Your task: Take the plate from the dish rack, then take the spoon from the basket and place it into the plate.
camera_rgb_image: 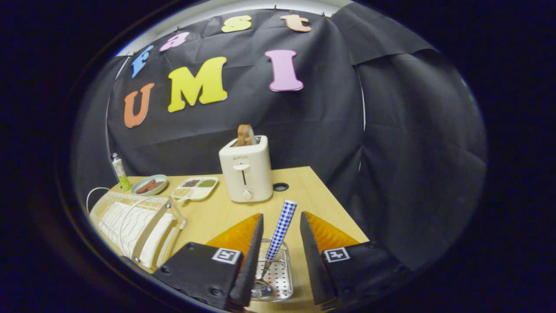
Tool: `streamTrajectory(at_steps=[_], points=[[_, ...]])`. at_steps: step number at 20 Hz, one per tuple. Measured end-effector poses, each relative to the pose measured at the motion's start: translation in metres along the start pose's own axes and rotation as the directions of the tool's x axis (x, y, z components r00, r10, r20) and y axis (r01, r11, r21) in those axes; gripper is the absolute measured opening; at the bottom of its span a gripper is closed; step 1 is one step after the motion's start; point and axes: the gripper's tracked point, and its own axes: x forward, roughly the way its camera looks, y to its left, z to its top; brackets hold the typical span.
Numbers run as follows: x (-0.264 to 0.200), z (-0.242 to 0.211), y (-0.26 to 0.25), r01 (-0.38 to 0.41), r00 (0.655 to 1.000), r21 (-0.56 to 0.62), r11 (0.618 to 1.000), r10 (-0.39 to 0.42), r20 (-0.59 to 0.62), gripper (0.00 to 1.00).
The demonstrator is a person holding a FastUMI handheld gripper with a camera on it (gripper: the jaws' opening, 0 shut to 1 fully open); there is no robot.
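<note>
Spoon [280, 232] with a blue-and-white checked handle stands tilted in the basket [284, 278], a small clear container with a perforated floor, and we see its handle rising up between the two fingers of our gripper [281, 226]. Its metal bowl rests low in the basket, close to the left finger. Our jaws stand apart, one on each side of the handle, and neither presses on it; there is a visible gap on both sides. The basket sits on the wooden worktop [217, 213] directly under and between the fingers.

Off to the left of the fingers we see the dish rack [130, 221], a pale wire frame with a white plate [154, 241] standing on edge in it. Beyond the rack lie a small bowl [150, 184] holding brown pieces and a divided tray [195, 188] with grains in its compartments. A slim bottle [119, 171] stands at the far left corner of the worktop. Straight ahead, beyond the spoon, we see a white toaster [246, 171] with slices of bread [245, 134] sticking out of the top, and a dark round hole [280, 187] in the worktop just to its right.
</note>
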Motion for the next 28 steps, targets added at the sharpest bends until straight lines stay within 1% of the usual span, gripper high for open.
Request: streamTrajectory(at_steps=[1,2,4,5,6,7,8,10,13,15,18,22,23,26,28], points=[[0.0,0.0,0.004,-0.022,0.999,0.031,0.999,0.023,-0.027,0.52],[0.008,-0.002,0.001,-0.014,0.999,0.045,0.999,0.016,-0.036,0.45],[0.008,-0.001,0.004,-0.031,0.998,0.042,0.999,0.033,-0.044,0.24],[0.01,-0.003,0.007,-0.036,0.998,0.045,0.998,0.039,-0.048,0.23],[0.006,-0.002,0.01,-0.04,0.998,0.042,0.998,0.042,-0.052,0.19],[0.002,0.001,0.015,-0.054,0.997,0.037,0.998,0.056,-0.043,0.17],[-0.006,0.006,0.019,-0.052,0.998,0.026,0.998,0.053,-0.032,0.14],[-0.017,0.015,0.023,-0.033,0.999,-0.028,0.999,0.034,0.01,0.13],[-0.044,0.04,0.033,-0.012,0.995,-0.074,0.997,0.019,0.094,0.13],[-0.064,0.06,0.037,0.02,0.985,-0.122,0.992,0.001,0.17,0.13],[-0.1,0.082,0.052,0.035,0.971,-0.162,0.986,0.005,0.241,0.13],[-0.159,0.1,0.08,0.005,0.953,-0.17,0.985,0.047,0.298,0.13],[-0.174,0.101,0.091,-0.016,0.949,-0.175,0.984,0.07,0.307,0.13],[-0.211,0.091,0.121,-0.064,0.938,-0.184,0.981,0.122,0.323,0.13],[-0.233,0.074,0.146,-0.115,0.931,-0.175,0.978,0.168,0.325,0.13]])
